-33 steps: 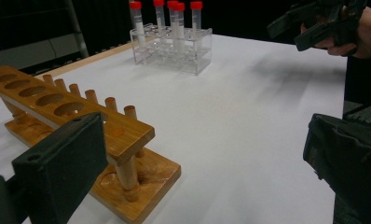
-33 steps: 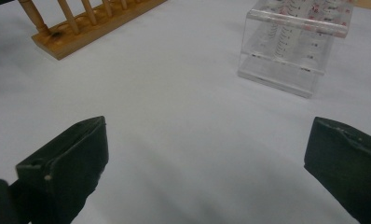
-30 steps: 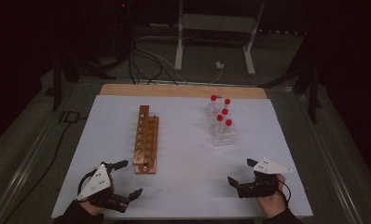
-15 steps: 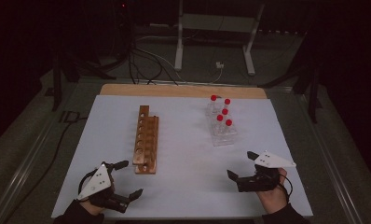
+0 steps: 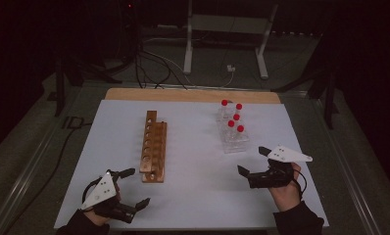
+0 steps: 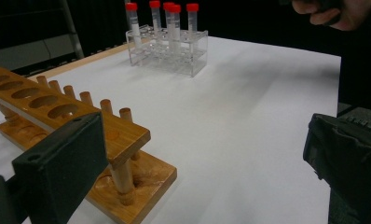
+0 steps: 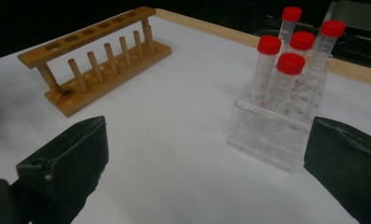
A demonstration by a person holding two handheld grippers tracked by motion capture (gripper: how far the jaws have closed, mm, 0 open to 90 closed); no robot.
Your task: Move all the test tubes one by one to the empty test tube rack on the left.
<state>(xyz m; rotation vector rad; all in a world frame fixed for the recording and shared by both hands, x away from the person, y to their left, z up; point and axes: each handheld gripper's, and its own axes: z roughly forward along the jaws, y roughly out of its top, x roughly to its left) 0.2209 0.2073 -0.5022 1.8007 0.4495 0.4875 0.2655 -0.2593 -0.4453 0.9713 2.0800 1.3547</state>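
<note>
printing on the red-capped tubes [image 7: 291, 77] is too blurred to read; both grippers' fingers [image 7: 65, 161] spread wide, empty.

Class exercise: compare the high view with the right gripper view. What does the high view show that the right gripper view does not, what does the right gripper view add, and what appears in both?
High view alone: the left gripper near the table's front edge, open, the person's hand behind the right gripper, and the floor cables beyond the table.

Right gripper view alone: a close look between that gripper's own wide-open jaws, where print on the tubes' walls shows.

Both: the wooden rack, its holes bare, the clear rack with five red-capped tubes, and the white table cover.
</note>
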